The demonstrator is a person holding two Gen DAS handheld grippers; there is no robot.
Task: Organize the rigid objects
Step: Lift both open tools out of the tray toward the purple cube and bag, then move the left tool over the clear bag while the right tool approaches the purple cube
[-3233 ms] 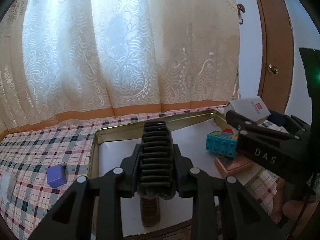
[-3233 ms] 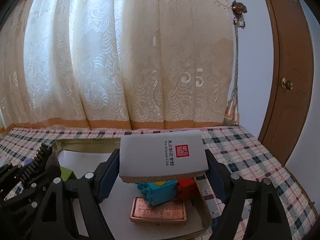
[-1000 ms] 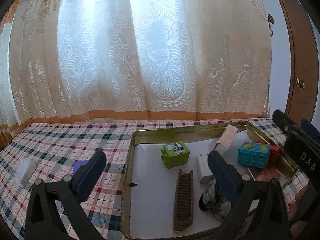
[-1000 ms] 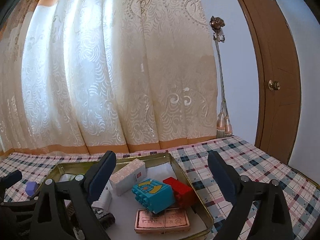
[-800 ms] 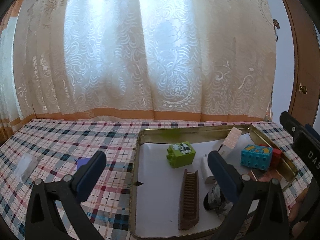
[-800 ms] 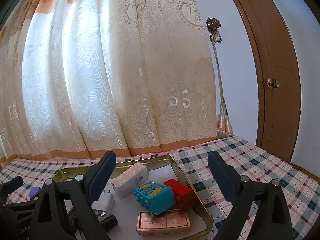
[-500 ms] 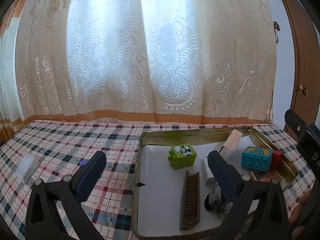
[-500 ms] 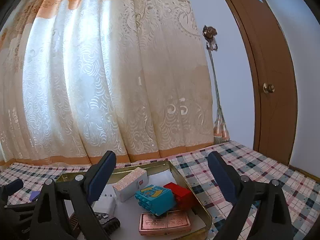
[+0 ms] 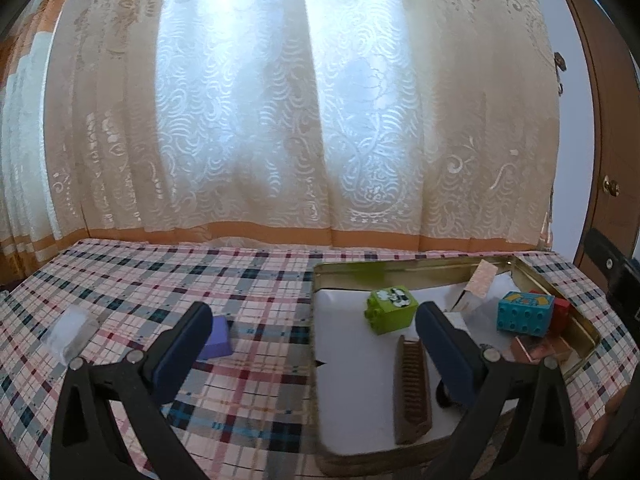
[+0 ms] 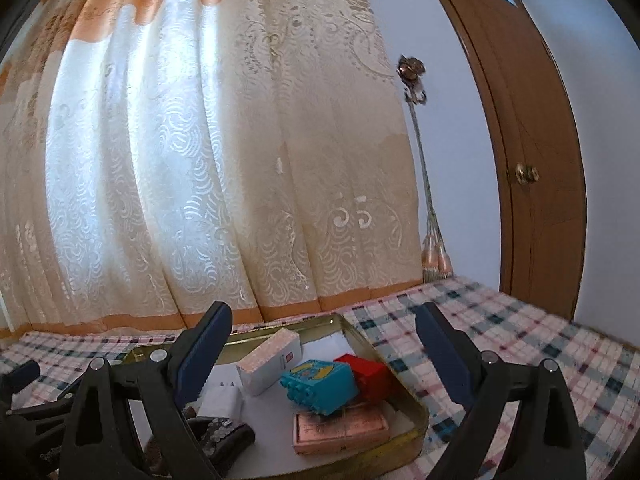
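**Readable text: almost none**

White box [image 10: 270, 361] in the tin [image 10: 404, 442]: small red square mark on its side, characters too small to read. Pink flat box [image 10: 340, 432]: embossed pattern, illegible. Nothing else carries lettering.

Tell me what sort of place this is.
Most likely a room in a home. A long cream lace curtain with an orange band hangs behind a table under a plaid tablecloth, a brown wooden door with a brass knob stands to the right, and a shallow gold metal tray holds toy blocks.
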